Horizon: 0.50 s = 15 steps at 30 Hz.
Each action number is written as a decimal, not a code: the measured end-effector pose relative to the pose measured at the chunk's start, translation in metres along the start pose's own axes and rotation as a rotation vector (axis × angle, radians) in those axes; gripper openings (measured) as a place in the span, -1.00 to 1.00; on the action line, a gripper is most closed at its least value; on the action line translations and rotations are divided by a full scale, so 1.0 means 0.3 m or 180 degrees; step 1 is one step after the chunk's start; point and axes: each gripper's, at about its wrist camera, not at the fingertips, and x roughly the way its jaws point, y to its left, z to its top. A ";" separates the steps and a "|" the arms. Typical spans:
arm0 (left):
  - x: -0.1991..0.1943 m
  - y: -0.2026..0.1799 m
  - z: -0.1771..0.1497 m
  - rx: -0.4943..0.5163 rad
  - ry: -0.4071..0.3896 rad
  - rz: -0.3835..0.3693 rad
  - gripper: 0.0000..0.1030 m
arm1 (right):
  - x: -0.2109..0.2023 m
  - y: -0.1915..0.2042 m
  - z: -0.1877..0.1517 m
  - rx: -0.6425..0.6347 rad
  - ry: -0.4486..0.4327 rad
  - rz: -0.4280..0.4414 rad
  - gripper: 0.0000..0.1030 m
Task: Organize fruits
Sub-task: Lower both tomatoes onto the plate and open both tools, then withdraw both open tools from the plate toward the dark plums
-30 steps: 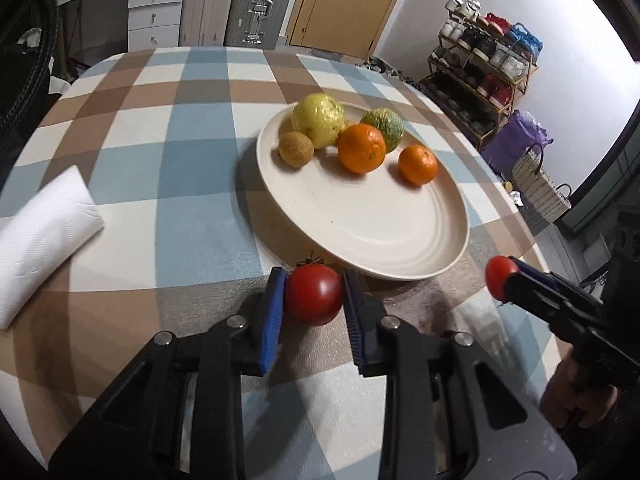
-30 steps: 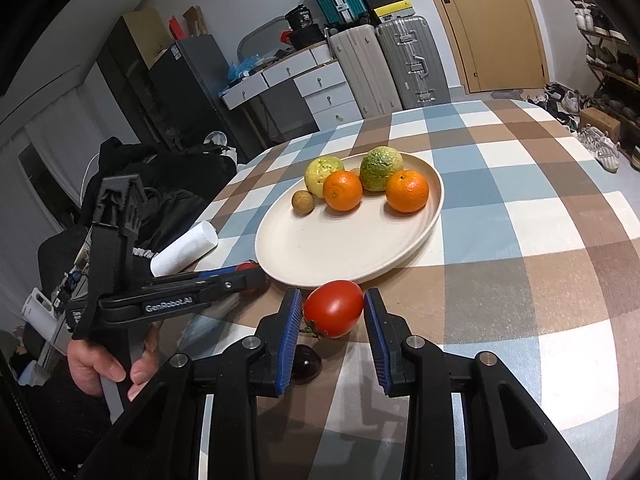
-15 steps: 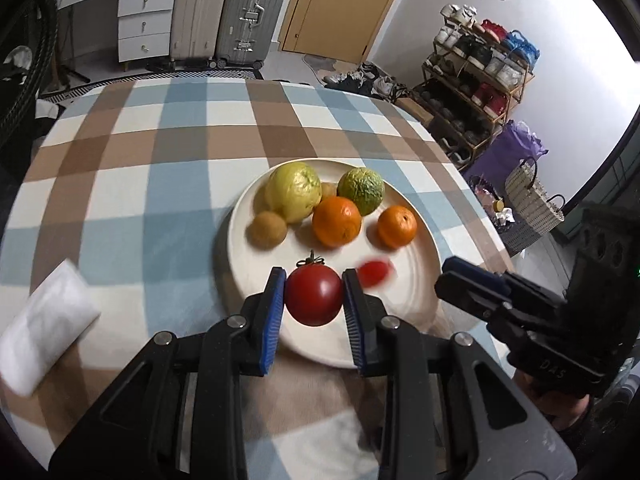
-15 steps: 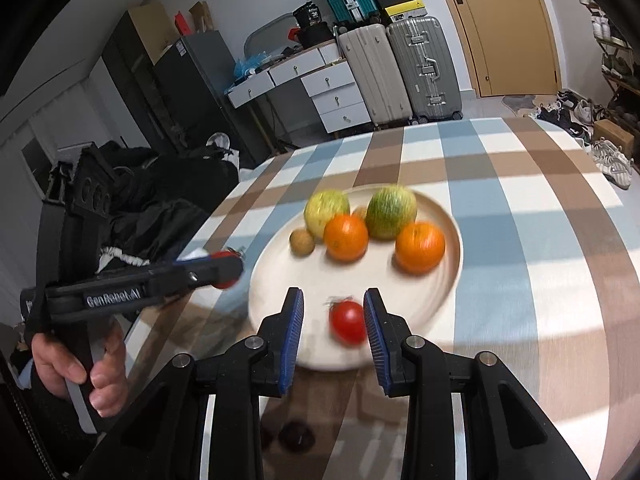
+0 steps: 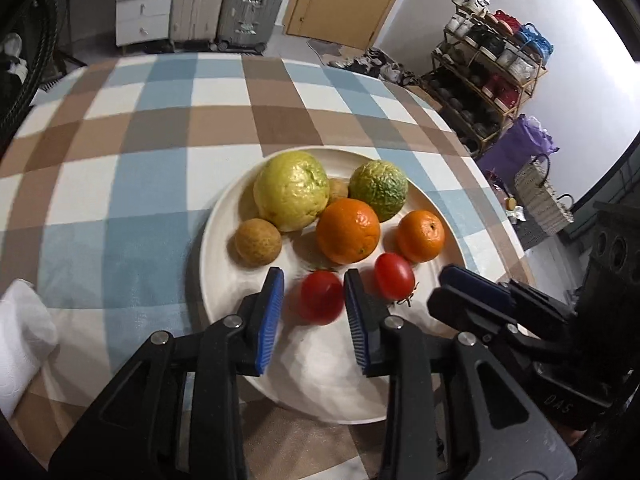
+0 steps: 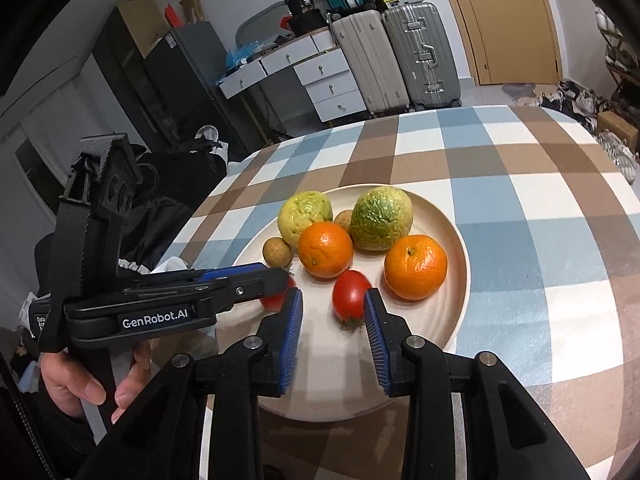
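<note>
The tabletop (image 5: 120, 152) carries the plate (image 5: 224, 280), where 2 knobbly citrus, 2 oranges and small brown fruits crowd the far half. My left claw (image 5: 314, 304) has just been opening; its tomato (image 5: 322, 296), blurred, sits between the pads with gaps either side, so I judge it let go on the plate's near part. My right claw (image 6: 332, 320) stands narrow, pads clear of the second tomato (image 6: 351, 294), which lies on the plate just ahead of its tips, nearer the right pad, stalk end toward me. Each claw must back straight out, away from the pile, without nudging either tomato.
</note>
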 end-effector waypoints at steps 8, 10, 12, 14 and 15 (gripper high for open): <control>-0.123 -0.020 -0.025 0.0054 -0.0234 0.0109 0.33 | -0.091 0.005 -0.040 0.0149 -0.0085 0.0020 -0.01; -0.161 -0.031 -0.045 0.0085 -0.0277 0.0156 0.33 | -0.125 0.014 -0.059 0.0166 -0.0096 0.0012 0.00; -0.201 -0.048 -0.070 0.0155 -0.0316 0.0211 0.34 | -0.158 0.027 -0.079 0.0161 -0.0100 -0.0039 0.05; -0.246 -0.066 -0.097 0.0233 -0.0378 0.0289 0.39 | -0.196 0.045 -0.104 0.0142 -0.0118 -0.0053 0.15; -0.267 -0.073 -0.109 0.0259 -0.0411 0.0328 0.42 | -0.218 0.056 -0.118 0.0127 -0.0139 -0.0082 0.28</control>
